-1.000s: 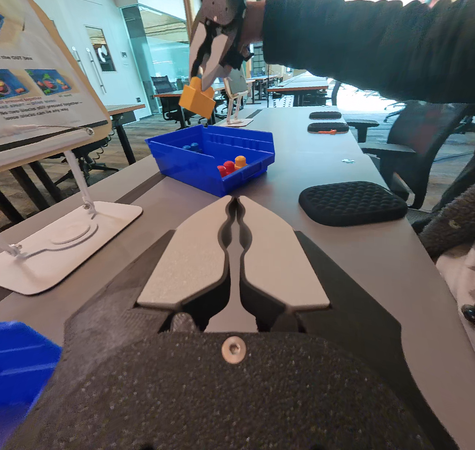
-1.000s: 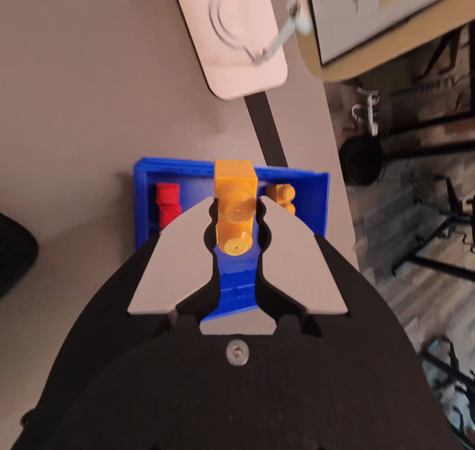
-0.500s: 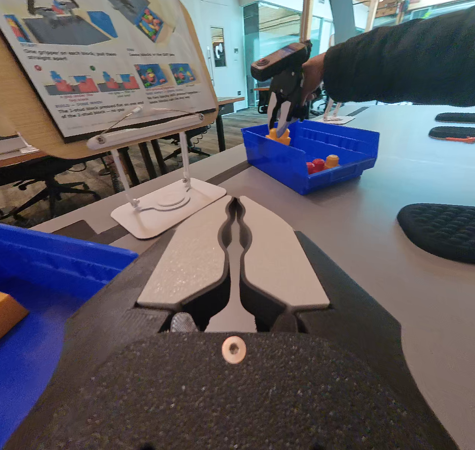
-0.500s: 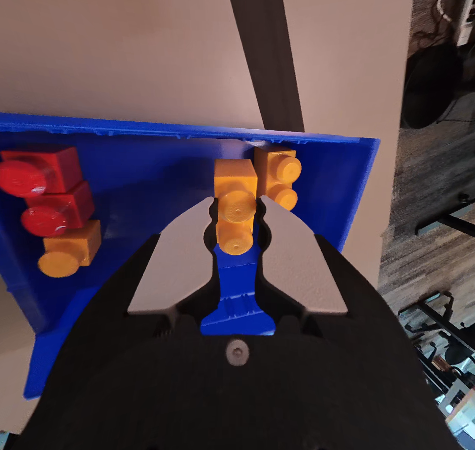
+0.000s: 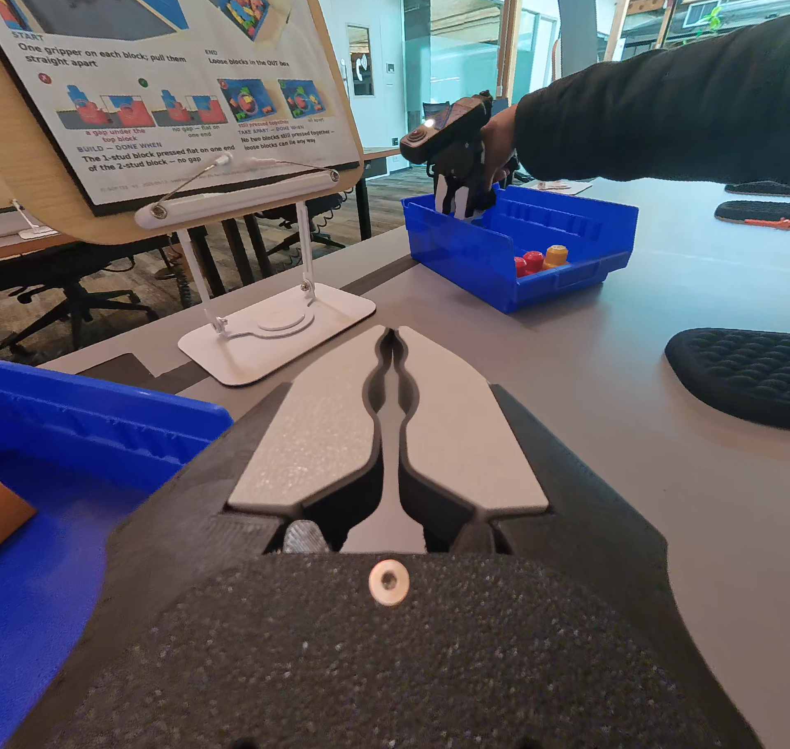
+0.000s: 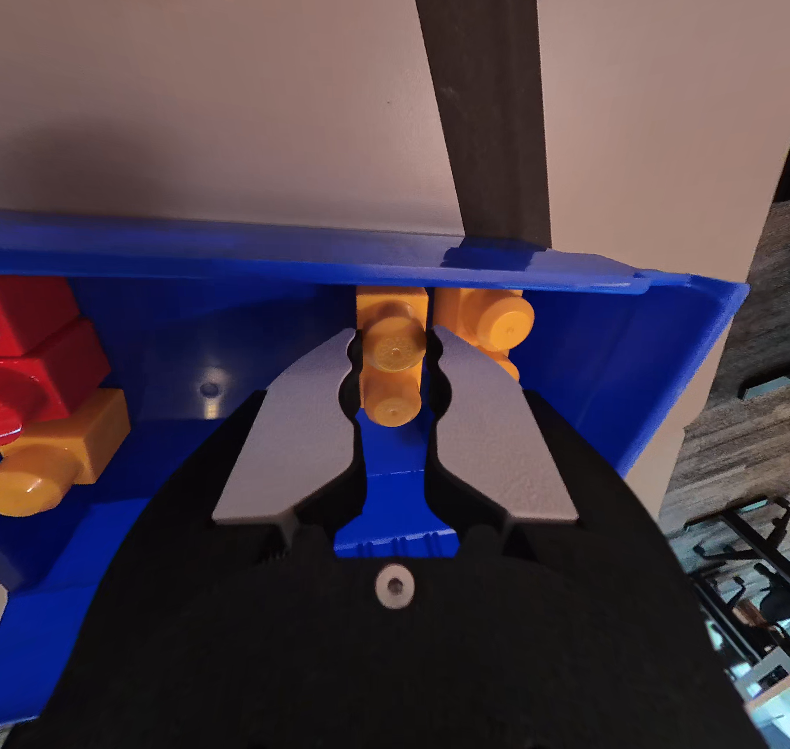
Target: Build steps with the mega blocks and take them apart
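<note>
Orange block: a two-stud orange mega block (image 6: 391, 356) sits between the fingers of the right claw (image 6: 392, 346), studs facing the camera, its long axis running up-down in the right wrist frame.
Right claw: closed narrowly on that block, low inside the blue bin (image 6: 342, 266), near the bin's far wall at centre frame.
Neighbour: a second orange block (image 6: 487, 322) lies just right of the held one, very close to the right finger; on release it could be nudged.
Left side: red blocks (image 6: 38, 352) and another orange piece (image 6: 64, 450) lie well apart at the left edge.
Left claw: left claw (image 5: 392, 337), lower centre of its view, fingers nearly together and empty, above the grey worktop (image 5: 598, 386), far from the bin.
Also: near blue bin (image 5: 107, 412), instruction stand (image 5: 273, 331), black pad (image 5: 735, 369).
</note>
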A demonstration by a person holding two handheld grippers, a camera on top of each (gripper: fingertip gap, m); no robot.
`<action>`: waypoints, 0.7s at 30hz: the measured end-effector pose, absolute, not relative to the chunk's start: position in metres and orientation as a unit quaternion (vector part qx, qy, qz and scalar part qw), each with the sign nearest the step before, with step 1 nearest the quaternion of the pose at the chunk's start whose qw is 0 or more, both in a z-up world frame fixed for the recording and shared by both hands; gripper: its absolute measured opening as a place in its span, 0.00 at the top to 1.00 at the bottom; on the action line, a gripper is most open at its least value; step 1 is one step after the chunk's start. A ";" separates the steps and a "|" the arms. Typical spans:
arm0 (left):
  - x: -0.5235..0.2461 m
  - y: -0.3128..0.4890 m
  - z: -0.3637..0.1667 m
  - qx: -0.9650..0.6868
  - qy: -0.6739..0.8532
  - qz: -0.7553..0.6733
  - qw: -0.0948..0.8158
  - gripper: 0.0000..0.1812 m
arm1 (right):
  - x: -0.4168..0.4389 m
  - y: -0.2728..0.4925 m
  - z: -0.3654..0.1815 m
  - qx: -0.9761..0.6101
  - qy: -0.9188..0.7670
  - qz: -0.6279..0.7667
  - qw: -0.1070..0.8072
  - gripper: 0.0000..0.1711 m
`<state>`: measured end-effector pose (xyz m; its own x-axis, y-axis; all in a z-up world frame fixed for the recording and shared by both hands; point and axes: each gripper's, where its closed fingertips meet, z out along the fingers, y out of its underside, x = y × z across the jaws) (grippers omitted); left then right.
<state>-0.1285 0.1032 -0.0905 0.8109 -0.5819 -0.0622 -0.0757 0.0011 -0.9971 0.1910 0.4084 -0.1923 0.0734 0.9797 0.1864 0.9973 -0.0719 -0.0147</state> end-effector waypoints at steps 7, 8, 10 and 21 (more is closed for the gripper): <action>-0.122 0.101 -0.095 -0.683 0.258 -0.200 0.653 1.00 | 0.188 0.413 -0.193 -0.749 -0.656 -0.056 0.078 0.83; -0.121 0.101 -0.096 -0.684 0.260 -0.203 0.651 1.00 | 0.189 0.413 -0.193 -0.752 -0.652 -0.057 0.078 0.83; -0.119 0.100 -0.098 -0.685 0.266 -0.207 0.646 1.00 | 0.187 0.412 -0.188 -0.760 -0.643 -0.051 0.083 0.81; -0.119 0.097 -0.094 -0.683 0.266 -0.203 0.649 1.00 | 0.148 0.390 -0.070 -0.730 -0.612 0.008 0.305 0.76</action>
